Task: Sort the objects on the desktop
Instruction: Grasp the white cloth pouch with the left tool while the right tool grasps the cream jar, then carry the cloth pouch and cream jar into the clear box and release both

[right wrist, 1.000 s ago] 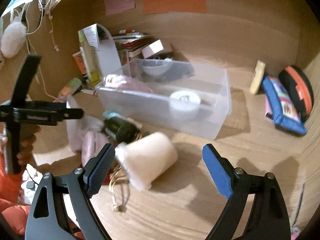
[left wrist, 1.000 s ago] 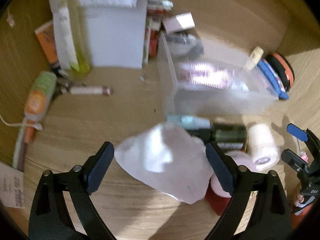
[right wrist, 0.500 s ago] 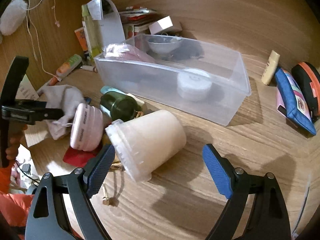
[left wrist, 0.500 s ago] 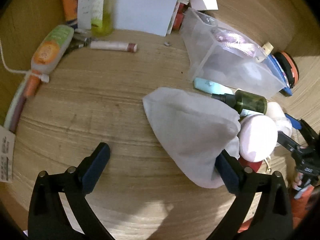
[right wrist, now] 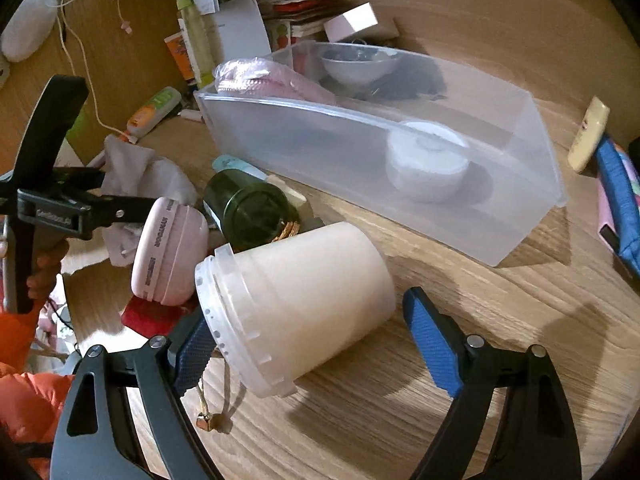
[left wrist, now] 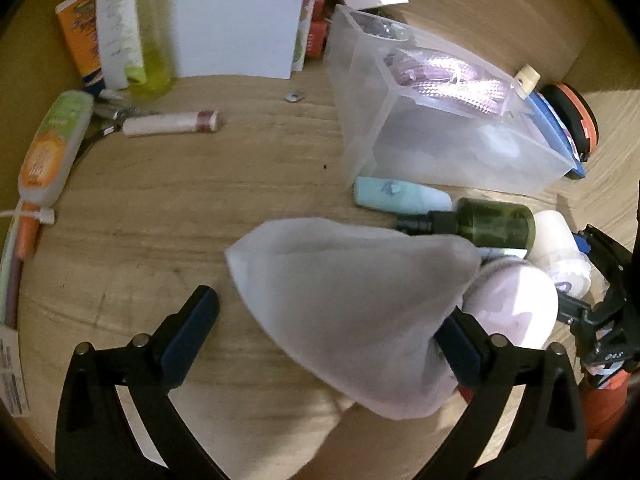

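A clear plastic bin (right wrist: 400, 168) stands on the wooden desk and holds a pink bag (right wrist: 264, 78), a white bowl (right wrist: 356, 66) and a white round jar (right wrist: 428, 164); it also shows in the left wrist view (left wrist: 440, 132). A white tub (right wrist: 304, 304) lies on its side between the open jaws of my right gripper (right wrist: 312, 356). A crumpled white cloth (left wrist: 352, 300) lies between the open jaws of my left gripper (left wrist: 324, 336), against its right finger. Beside it are a pink round case (right wrist: 170, 252), a dark green bottle (right wrist: 252, 216) and a pale blue tube (left wrist: 400, 198).
At the back left stand a white box (left wrist: 236, 16), a lotion tube (left wrist: 118, 20) and an orange-green tube (left wrist: 52, 148), with a lip balm stick (left wrist: 172, 124). A blue pouch (right wrist: 618, 200) and a cream tube (right wrist: 590, 136) lie right of the bin. A red item (right wrist: 154, 316) lies under the pink case.
My right gripper has moved forward so the white tub now lies between its jaws. My left gripper has shifted closer to the cloth. Both stay open.
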Tool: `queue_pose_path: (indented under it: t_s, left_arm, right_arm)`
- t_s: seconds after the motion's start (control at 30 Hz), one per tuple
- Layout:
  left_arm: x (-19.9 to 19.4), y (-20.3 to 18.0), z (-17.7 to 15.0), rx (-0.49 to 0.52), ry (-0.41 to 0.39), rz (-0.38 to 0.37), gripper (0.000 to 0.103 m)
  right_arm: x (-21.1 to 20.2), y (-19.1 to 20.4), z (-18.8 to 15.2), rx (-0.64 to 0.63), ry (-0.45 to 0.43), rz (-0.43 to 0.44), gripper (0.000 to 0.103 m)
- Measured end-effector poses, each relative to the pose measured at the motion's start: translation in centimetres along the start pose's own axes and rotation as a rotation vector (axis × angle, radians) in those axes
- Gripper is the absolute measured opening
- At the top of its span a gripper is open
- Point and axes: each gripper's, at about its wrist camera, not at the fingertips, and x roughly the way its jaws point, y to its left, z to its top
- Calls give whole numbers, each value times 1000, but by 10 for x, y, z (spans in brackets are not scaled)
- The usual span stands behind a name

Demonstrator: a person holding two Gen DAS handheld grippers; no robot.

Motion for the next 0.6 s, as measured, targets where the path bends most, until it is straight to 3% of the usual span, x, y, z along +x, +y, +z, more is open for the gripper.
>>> queue_pose_path:
  t_s: [0.07,0.23,0.5,0.6]
  left_arm:
    - [3,-5,3,8,-11,14,103]
    - [7,-16,3,63,-62,37,102]
    - [-8,-8,3,28,-112,-19,51]
    - [-16,1,2,-1,-134,-18,40]
  right_arm:
    - [0,0,-1,-2,-4,15,76]
    - [-3,-2,-4,3,-33,-19,70]
    - [-14,-13,-7,25,-94,-32,63]
    - [-19,-15,-4,36,-110,-32,63]
